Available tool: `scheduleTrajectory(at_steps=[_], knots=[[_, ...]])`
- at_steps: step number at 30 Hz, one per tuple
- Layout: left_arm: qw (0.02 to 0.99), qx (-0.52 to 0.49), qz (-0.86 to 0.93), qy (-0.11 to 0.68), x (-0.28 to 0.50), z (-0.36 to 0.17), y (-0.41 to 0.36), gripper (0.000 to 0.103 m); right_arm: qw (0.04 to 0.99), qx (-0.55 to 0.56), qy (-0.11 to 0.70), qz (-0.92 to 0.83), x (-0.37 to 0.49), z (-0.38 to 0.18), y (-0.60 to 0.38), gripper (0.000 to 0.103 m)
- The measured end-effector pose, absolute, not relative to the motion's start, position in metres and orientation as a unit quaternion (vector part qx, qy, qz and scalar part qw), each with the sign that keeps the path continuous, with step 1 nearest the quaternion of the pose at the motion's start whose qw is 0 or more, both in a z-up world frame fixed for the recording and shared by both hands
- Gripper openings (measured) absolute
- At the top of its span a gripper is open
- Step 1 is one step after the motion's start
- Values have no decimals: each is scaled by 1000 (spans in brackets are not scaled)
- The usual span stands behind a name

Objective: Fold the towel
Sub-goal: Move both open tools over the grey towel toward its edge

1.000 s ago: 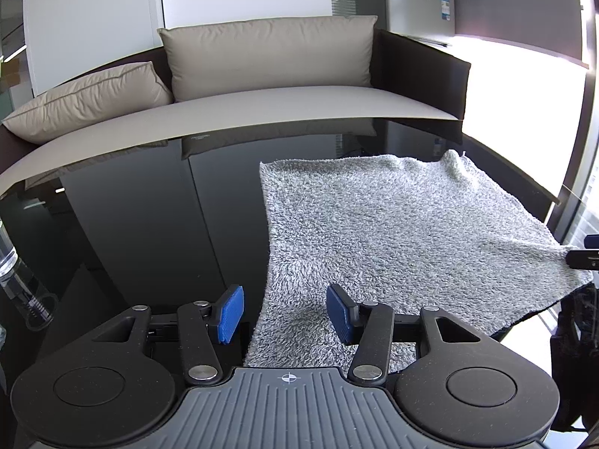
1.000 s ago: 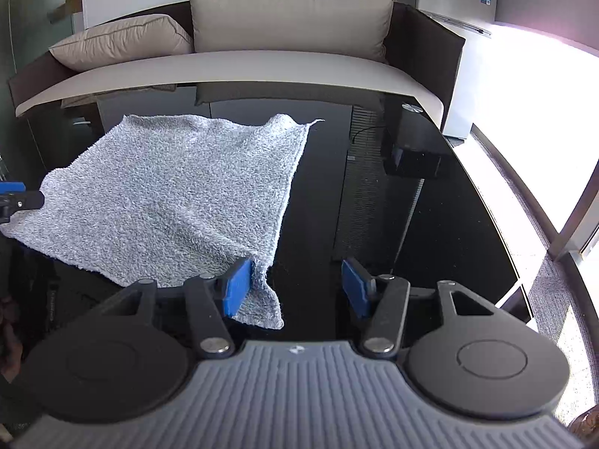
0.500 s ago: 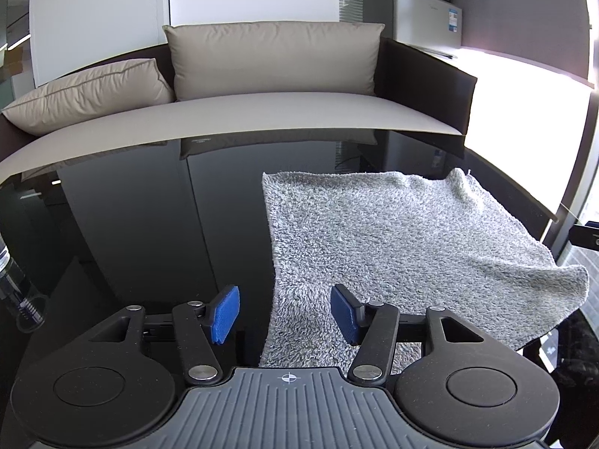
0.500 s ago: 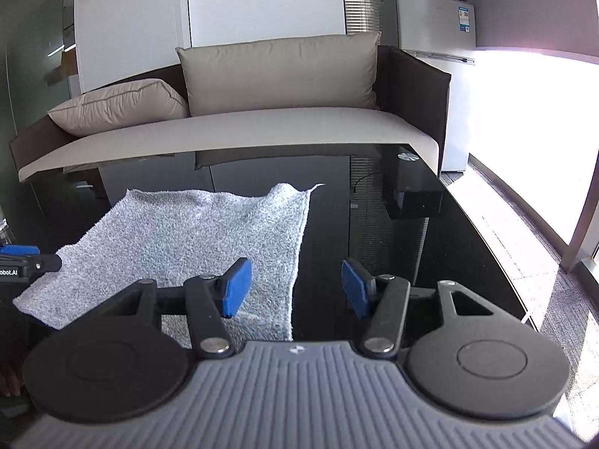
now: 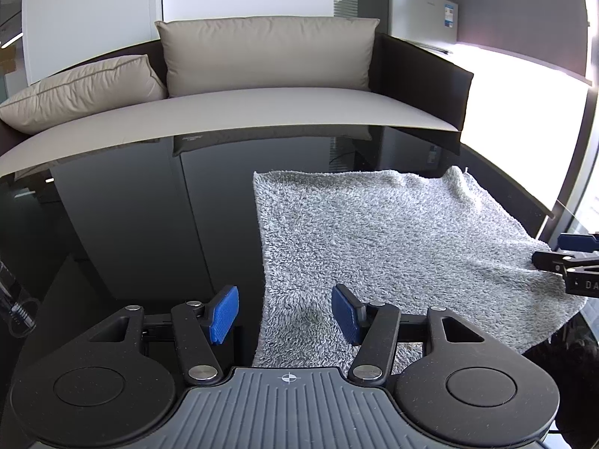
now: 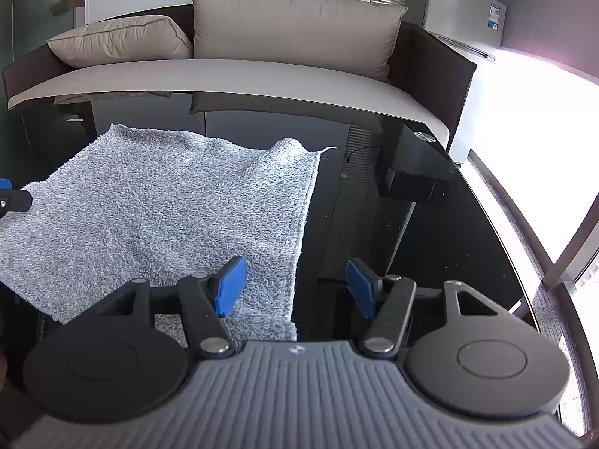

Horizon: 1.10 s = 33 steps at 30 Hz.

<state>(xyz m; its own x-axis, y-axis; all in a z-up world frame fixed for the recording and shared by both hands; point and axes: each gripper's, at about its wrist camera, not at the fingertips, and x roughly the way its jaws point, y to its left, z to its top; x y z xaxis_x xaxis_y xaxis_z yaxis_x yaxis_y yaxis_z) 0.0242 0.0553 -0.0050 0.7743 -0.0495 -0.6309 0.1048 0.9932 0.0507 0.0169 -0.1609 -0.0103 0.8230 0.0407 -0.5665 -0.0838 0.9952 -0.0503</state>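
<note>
Towel (image 5: 393,247): grey, shaggy, spread flat on the black glass table (image 5: 131,224); far edge parallel to the table's far edge, one far corner (image 6: 299,147) humped up with a thread sticking out.
Towel, near edge: hidden under both gripper bodies; cannot tell whether it reaches or overhangs the table's near edge.
Left gripper (image 5: 284,310): jaws spread wide, blue pads bare, nothing between them; straddles the towel's left edge near its near-left corner, right pad over pile, left pad over bare glass.
Left gripper, contact: cannot tell whether the pads touch towel or hover above it.
Right gripper (image 6: 295,288): jaws spread wide, empty; straddles the towel's right edge near its near-right corner, left pad over pile, right pad over glass.
Right gripper, seen from left view (image 5: 561,258): only a fingertip and a blue pad, cut off by the frame edge, at the towel's right edge.
Left gripper, seen from right view (image 6: 11,196): a dark fingertip stub, mostly cut off.
Table, right side: washed out by window glare; edge hard to trace.
Table, left edge: clear cylinder (image 5: 15,310), partly cut off, kind unclear.
Beyond far edge: sofa (image 5: 243,108) with two cushions; fridge (image 6: 460,11) behind, microwave on top partly cropped.
</note>
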Motion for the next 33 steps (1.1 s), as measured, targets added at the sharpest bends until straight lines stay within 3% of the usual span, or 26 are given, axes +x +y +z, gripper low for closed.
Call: scheduleTrajectory(at_steps=[9,19,23,26,30,33], knots=[[940,43,-39,335,25,-7,53,54,946,-71,314,25,30,-19,-159,72],[942,35,-31,333,20,-8,57,64,950,-53,309,6,14,-15,-167,72],[943,32,-27,329,15,-5,58,74,954,-38,297,5,8,-13,-167,73],[944,23,-26,328,12,-3,61,79,957,-27,288,4,3,-12,-167,80],[946,16,-21,323,8,-2,63,96,961,-13,276,3,-3,-10,-167,89],[949,18,-16,315,2,0,63,102,964,-2,267,2,-7,-8,-167,92]])
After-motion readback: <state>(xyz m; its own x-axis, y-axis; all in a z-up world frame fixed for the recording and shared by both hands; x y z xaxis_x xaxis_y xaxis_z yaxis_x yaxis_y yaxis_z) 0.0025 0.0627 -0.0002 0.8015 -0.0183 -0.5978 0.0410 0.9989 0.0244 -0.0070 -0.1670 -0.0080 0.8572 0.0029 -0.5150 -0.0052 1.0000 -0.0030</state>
